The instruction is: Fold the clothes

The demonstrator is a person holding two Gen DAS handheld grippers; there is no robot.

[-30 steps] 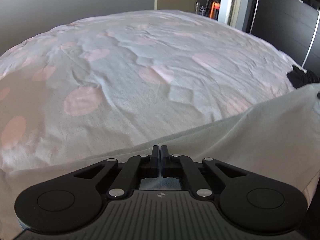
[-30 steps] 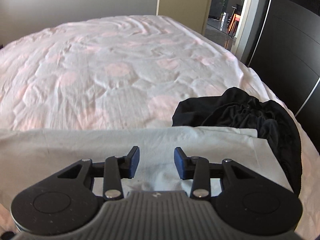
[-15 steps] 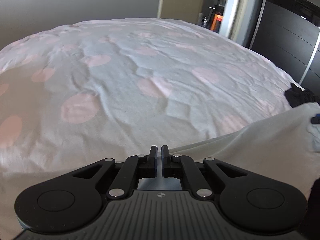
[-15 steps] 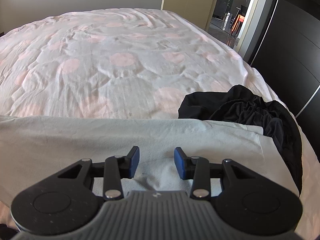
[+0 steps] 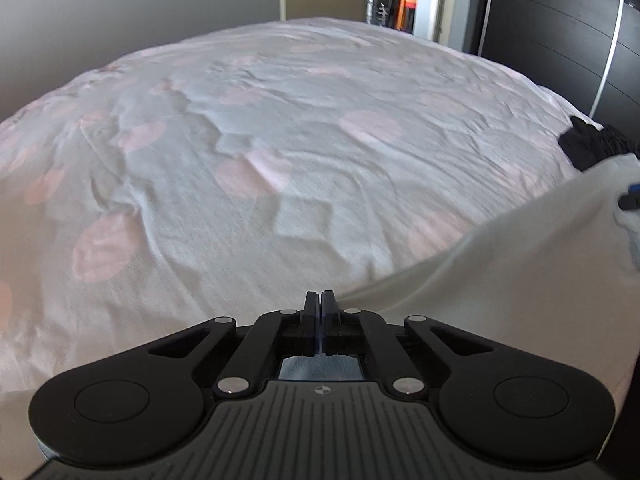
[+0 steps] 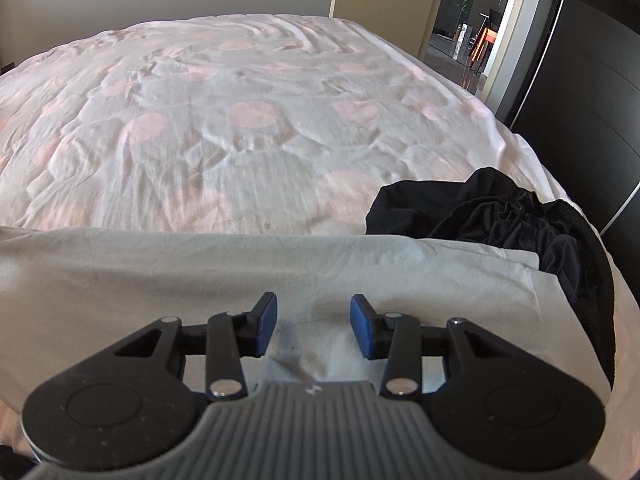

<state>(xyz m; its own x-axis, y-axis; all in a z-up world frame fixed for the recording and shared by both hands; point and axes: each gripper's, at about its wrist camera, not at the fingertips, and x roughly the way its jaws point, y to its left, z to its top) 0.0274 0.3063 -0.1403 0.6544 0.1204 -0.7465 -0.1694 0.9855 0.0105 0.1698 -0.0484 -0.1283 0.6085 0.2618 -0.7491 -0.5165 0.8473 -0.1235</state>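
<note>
- A pale cream cotton garment (image 6: 200,276) lies flat across the lower half of the right wrist view, on a bed covered with a wrinkled white sheet printed with pink dots (image 6: 248,120).
- In the left wrist view the same garment (image 5: 500,272) fills the lower right of the frame, its edge running diagonally up from the centre bottom to the right side.
- The left gripper (image 5: 321,300) is clenched, its black fingers pressed together at the garment's edge; the cloth appears pinched between them.
- The right gripper (image 6: 313,316) is released, its blue-padded fingers (image 6: 267,320) spread apart above the garment with a small ridge of cloth between them.
- A crumpled black fabric garment (image 6: 520,224) sits at the right of the right wrist view, touching the cream garment's far right corner.
- A dark wardrobe (image 6: 592,80) stands at the right edge.
</note>
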